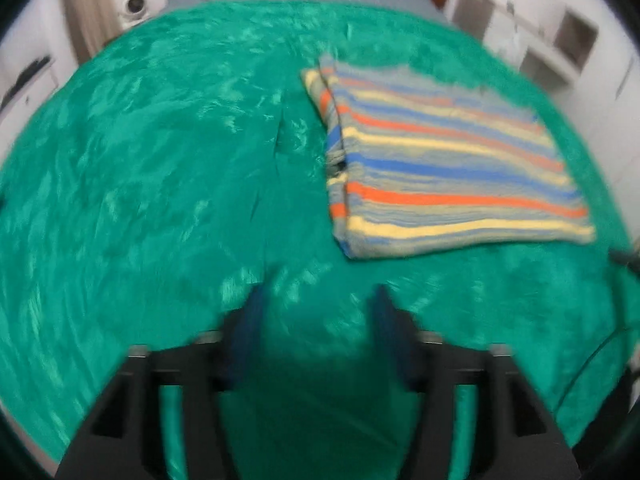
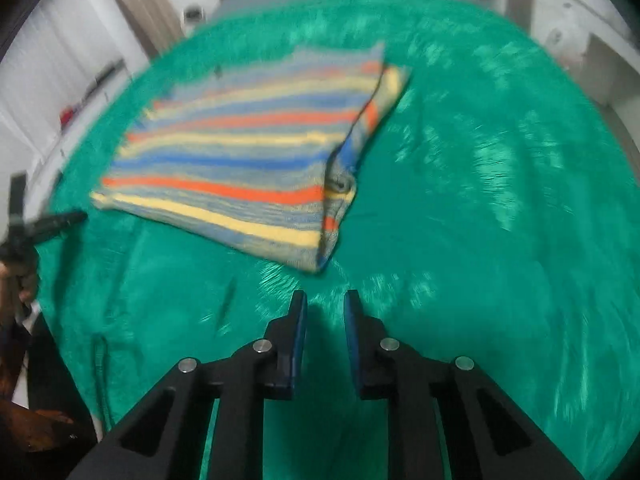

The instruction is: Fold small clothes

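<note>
Hovering over the blanket point(image 1: 132, 184): left gripper point(image 1: 318, 300) gaping wide, gripping nothing; right gripper point(image 2: 325, 300) parted narrowly, also gripping nothing. Folded striped cloth point(image 1: 448, 164) is lying flat ahead of both, apart from the fingers. Blanket is covering a bed; white walls point(image 1: 600, 92) are flanking it.

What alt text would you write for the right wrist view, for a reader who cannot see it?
A folded striped cloth lies on a green blanket, ahead and left of the open, empty right claw. The left claw shows at the left edge, near the cloth. The picture is blurred.
</note>
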Action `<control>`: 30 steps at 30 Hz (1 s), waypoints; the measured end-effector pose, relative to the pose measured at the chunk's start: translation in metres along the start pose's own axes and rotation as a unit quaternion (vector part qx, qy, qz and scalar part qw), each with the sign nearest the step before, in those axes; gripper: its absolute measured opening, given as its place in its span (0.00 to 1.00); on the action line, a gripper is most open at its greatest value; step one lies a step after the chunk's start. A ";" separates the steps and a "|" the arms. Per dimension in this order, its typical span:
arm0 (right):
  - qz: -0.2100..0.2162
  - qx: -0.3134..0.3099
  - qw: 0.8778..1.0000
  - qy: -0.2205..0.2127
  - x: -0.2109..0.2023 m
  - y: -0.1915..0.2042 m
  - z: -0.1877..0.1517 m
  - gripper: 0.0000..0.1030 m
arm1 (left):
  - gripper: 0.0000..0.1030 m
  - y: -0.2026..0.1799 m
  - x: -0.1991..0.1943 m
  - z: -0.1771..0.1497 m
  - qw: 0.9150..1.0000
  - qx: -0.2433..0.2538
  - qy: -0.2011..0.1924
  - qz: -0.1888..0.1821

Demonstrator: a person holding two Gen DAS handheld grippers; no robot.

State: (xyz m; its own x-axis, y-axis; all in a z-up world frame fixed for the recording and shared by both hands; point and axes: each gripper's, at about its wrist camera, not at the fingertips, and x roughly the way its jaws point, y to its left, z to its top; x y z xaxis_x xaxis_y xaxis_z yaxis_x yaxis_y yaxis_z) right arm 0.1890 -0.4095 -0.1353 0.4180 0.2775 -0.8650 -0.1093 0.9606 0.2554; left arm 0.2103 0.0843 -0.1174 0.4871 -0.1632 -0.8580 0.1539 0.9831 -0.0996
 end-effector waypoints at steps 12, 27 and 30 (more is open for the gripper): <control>-0.032 0.066 0.989 -0.132 -0.013 0.001 -0.089 0.62 | 0.97 -0.027 0.025 -0.064 0.992 -0.016 -0.106 0.070; -0.055 0.039 0.978 -0.196 0.009 -0.001 -0.116 0.69 | 0.98 -0.027 0.025 -0.087 0.984 -0.007 -0.166 0.069; -0.058 0.036 0.977 -0.200 0.010 -0.001 -0.116 0.69 | 0.98 -0.027 0.025 -0.087 0.984 -0.007 -0.166 0.069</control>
State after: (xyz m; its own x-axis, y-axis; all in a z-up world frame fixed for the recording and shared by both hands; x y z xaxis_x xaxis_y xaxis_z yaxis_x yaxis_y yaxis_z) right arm 0.0885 -0.4061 -0.1942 0.7440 0.1265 -0.6561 0.0175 0.9779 0.2084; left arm 0.1435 0.0606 -0.1801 0.7570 -0.0440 -0.6520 0.0557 0.9984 -0.0027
